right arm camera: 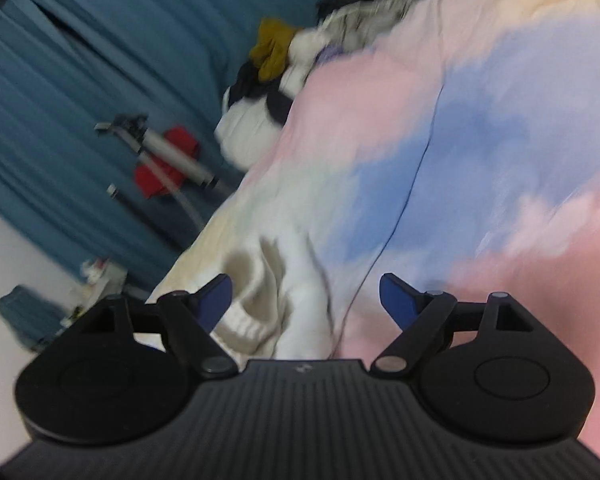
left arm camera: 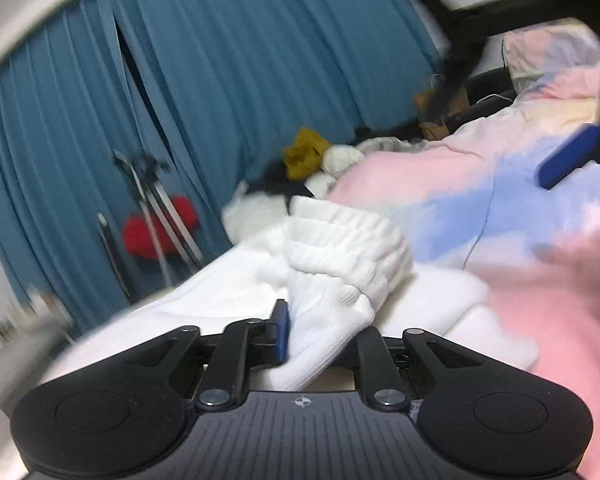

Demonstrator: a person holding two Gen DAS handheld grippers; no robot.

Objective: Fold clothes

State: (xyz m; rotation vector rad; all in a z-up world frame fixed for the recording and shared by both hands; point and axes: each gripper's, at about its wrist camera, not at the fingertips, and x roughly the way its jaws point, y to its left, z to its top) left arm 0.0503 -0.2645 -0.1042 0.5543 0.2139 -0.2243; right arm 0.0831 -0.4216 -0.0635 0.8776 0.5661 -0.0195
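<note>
The white ribbed cuff point(left arm camera: 340, 248) is pinched in the closed left gripper point(left arm camera: 296, 332). The sweatshirt point(right arm camera: 460, 140) is spread ahead of the wide-open, empty right gripper point(right arm camera: 306, 300).

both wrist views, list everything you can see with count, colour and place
pastel tie-dye sweatshirt: one, pink, blue, cream and white, spread across the surface, filling the right of both views
white ribbed cuff: one, white, bunched, pinched at the left gripper
heap of mixed clothes: one pile, white, dark and mustard yellow, beyond the sweatshirt
teal pleated curtain: one, teal, backdrop at left
red item: one, red, low before the curtain; blurred
metal tripod: one, silver and black, by the red item
left gripper: black with blue pads, shut on the cuff
right gripper: black with blue pads, open over the sweatshirt
</note>
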